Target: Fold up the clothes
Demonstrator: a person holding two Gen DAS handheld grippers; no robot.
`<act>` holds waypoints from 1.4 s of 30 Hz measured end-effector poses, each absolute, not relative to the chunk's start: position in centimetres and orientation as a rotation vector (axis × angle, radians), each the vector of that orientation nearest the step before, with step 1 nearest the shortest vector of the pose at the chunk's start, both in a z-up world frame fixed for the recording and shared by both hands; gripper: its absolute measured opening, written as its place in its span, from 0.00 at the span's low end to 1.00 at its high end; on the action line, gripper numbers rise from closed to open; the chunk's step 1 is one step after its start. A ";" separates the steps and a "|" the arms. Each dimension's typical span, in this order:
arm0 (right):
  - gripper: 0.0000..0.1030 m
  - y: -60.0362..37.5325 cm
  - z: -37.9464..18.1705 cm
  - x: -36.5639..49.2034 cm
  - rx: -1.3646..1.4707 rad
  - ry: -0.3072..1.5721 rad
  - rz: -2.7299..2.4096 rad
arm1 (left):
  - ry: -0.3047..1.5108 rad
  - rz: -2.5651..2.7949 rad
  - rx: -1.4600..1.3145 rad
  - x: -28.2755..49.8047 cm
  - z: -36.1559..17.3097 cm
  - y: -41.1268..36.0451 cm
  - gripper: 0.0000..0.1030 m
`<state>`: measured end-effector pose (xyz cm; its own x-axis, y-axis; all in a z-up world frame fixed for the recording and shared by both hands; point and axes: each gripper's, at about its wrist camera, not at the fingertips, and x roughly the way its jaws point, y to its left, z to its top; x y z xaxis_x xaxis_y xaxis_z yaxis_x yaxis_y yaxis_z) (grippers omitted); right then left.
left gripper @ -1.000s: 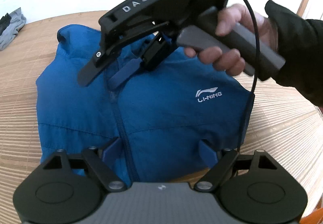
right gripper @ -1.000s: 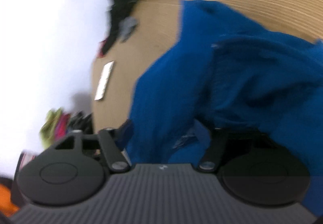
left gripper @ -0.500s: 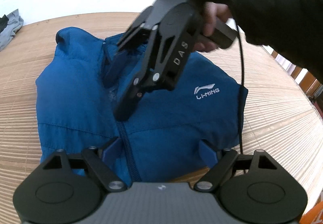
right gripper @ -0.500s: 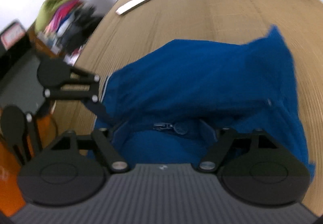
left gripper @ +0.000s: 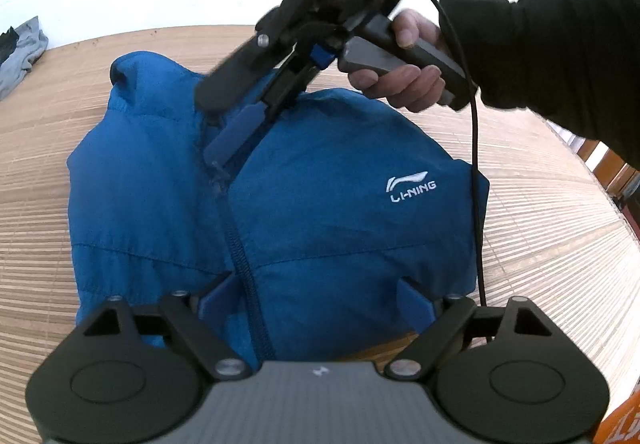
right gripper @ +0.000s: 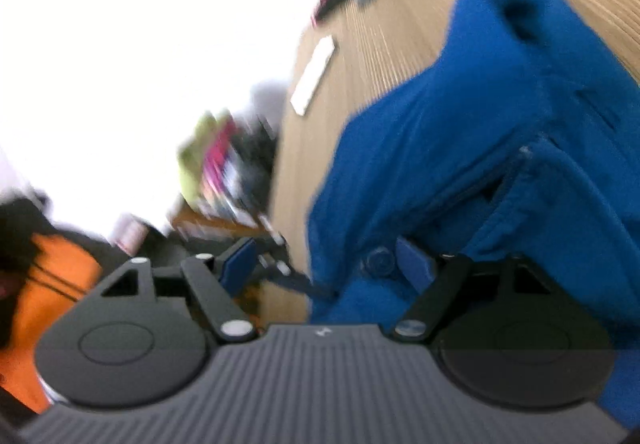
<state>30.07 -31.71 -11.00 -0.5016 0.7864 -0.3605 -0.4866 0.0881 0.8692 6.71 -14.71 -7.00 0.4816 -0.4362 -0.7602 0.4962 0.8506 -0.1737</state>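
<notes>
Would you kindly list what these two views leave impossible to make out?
- Blue jacket: its near hem in the left wrist view, hidden behind the left tool.
- Clothes pile in the right wrist view: smeared by blur.
- Right tool: whether it touches the jacket's collar.

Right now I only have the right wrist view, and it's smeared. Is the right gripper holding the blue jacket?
Observer: No. The left wrist view shows the right gripper over the collar of the jacket, jaws apart, no cloth pinched.
Operator: Is it zipped?
Observer: Yes, the zipper runs closed down the front below the collar.
Operator: So it lies front side up?
Observer: Yes, a white logo shows on the chest.
</notes>
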 end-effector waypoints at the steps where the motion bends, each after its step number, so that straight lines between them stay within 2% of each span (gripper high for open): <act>1: 0.71 -31.8 -10.9 29.8 0.311 1.352 1.607 | 0.905 -0.569 0.076 6.7 -7.0 -14.8 0.86; 3: 0.67 -31.6 -10.5 29.0 0.229 1.319 1.600 | 0.907 -0.569 0.077 6.9 -7.1 -14.7 0.86; 4: 0.65 -30.9 -9.8 27.8 0.075 1.274 1.609 | 0.908 -0.568 0.077 7.0 -7.2 -14.7 0.86; 6: 0.65 -29.6 -8.2 24.8 -0.212 1.124 1.642 | 0.908 -0.568 0.078 7.1 -7.3 -14.7 0.87; 9: 0.67 -28.7 -7.4 22.9 -0.385 1.037 1.643 | 0.909 -0.566 0.082 7.0 -7.3 -14.7 0.88; 12: 0.67 -29.4 -8.3 23.9 -0.220 1.084 1.596 | 0.909 -0.560 0.084 7.0 -7.2 -14.8 0.88; 13: 0.60 -29.8 -8.8 24.4 -0.136 1.100 1.567 | 0.908 -0.559 0.084 7.0 -7.2 -14.8 0.88; 14: 0.46 -30.1 -9.2 24.6 -0.066 1.102 1.526 | 0.908 -0.558 0.084 7.0 -7.3 -14.8 0.88; 16: 0.29 -30.7 -9.7 24.3 -0.002 1.085 1.442 | 0.908 -0.556 0.083 7.1 -7.3 -14.9 0.88; 20: 0.25 -31.2 -9.3 21.8 -0.030 0.969 1.344 | 0.906 -0.549 0.072 7.1 -7.3 -14.9 0.88; 24: 0.22 -33.2 -9.1 20.7 0.053 0.888 1.245 | 0.897 -0.514 0.002 7.1 -6.6 -14.0 0.79; 27: 0.20 -34.8 -10.0 21.2 0.248 0.945 1.196 | 0.901 -0.494 -0.036 7.6 -6.4 -12.9 0.78; 32: 0.13 -34.7 -10.6 20.7 0.388 0.974 1.080 | 0.925 -0.466 -0.046 8.8 -7.2 -12.5 0.79; 39: 0.12 -31.9 -8.7 17.2 0.076 0.759 0.956 | 0.970 -0.473 -0.014 9.9 -8.0 -12.8 0.79; 40: 0.04 -32.1 -8.5 17.4 0.072 0.735 0.930 | 0.976 -0.480 -0.023 10.1 -8.1 -12.6 0.79; 42: 0.02 -33.6 -8.0 18.4 0.093 0.685 0.839 | 0.984 -0.488 -0.032 10.0 -8.4 -12.2 0.79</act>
<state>18.43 -33.63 -7.98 0.4690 0.7121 -0.5225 -0.6542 0.6775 0.3362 10.03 -12.15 -8.42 0.4554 -0.4096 -0.7905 0.3814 0.8920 -0.2425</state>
